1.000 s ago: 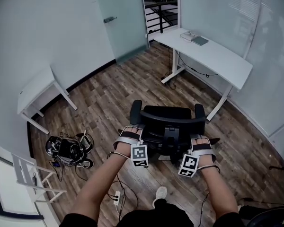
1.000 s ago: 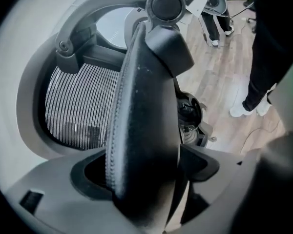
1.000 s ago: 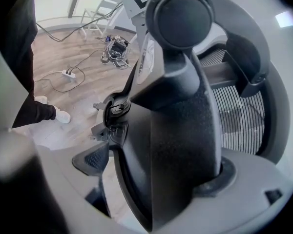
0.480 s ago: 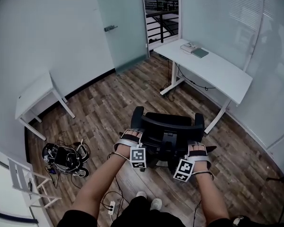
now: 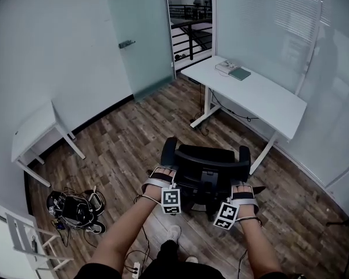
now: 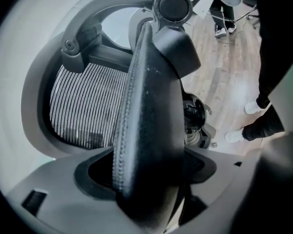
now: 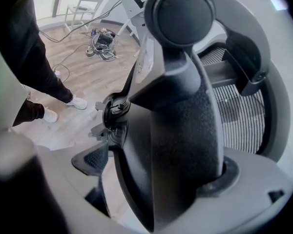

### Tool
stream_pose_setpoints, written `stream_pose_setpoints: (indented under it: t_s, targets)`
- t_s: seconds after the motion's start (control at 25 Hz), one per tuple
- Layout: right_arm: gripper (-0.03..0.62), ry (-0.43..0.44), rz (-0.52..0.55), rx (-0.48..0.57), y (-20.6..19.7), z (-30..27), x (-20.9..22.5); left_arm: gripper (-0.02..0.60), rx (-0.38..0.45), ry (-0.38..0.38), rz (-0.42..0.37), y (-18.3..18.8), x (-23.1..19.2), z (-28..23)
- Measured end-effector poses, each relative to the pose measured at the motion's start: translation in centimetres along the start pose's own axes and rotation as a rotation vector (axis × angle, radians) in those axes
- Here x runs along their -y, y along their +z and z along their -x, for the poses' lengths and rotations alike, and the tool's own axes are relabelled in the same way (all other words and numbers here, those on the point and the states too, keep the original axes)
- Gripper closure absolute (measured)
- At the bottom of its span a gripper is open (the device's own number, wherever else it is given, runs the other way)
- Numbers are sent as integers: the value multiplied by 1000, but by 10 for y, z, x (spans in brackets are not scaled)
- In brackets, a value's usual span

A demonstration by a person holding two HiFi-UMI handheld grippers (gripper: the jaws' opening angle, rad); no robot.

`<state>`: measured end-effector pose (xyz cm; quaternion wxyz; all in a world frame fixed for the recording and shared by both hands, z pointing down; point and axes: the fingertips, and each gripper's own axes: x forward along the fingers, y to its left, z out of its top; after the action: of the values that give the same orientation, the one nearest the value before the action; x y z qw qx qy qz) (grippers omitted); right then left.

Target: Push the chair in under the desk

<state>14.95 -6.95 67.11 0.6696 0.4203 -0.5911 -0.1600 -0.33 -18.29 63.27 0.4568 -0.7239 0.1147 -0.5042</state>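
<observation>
A black office chair (image 5: pixel 205 163) with a mesh back stands on the wood floor, its seat facing the white desk (image 5: pixel 253 96) a short way beyond it. My left gripper (image 5: pixel 163 182) is at the chair's left rear side. A black padded part of the chair (image 6: pixel 146 130) fills the space between its jaws, and those jaws are opening slightly. My right gripper (image 5: pixel 239 195) is at the chair's right rear side, shut round a black chair part (image 7: pixel 185 130). The mesh back (image 6: pixel 85 106) shows beside the jaws.
A book (image 5: pixel 240 73) lies on the desk's far end. A small white table (image 5: pixel 32 129) stands at the left wall, with a tangle of cables and gear (image 5: pixel 75 208) on the floor near it. Glass walls run behind and right of the desk. My shoes (image 5: pixel 173 232) are behind the chair.
The chair and both grippers have moved forward toward the desk, and I have stepped after them. The gap between chair and desk is smaller.
</observation>
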Motion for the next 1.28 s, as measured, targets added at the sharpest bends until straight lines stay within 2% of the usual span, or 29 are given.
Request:
stream_pose_setpoints:
  t_s: [0.16, 0.24, 0.44, 0.76, 0.96, 1.28]
  targets:
    - [55, 16, -7, -17, -3, -19, 11, 189, 27, -27, 14, -1, -15, -23]
    - [56, 38, -17, -24, -4, -27, 13, 189, 36, -33, 1, -2, -19, -33]
    - [51, 4, -37, -48, -4, -56, 41, 188, 57, -16, -21, -9, -45, -64]
    - [51, 19, -94, -110, -16, -86, 61, 187, 116, -13, -77, -4, -77, -108]
    - [51, 22, -113, -136, -8, -113, 84, 187, 141, -25, -111, -17, -100, -140]
    - [51, 10, -163, -183, -20, -139, 108, 183, 192, -20, -152, -9, -132, -177]
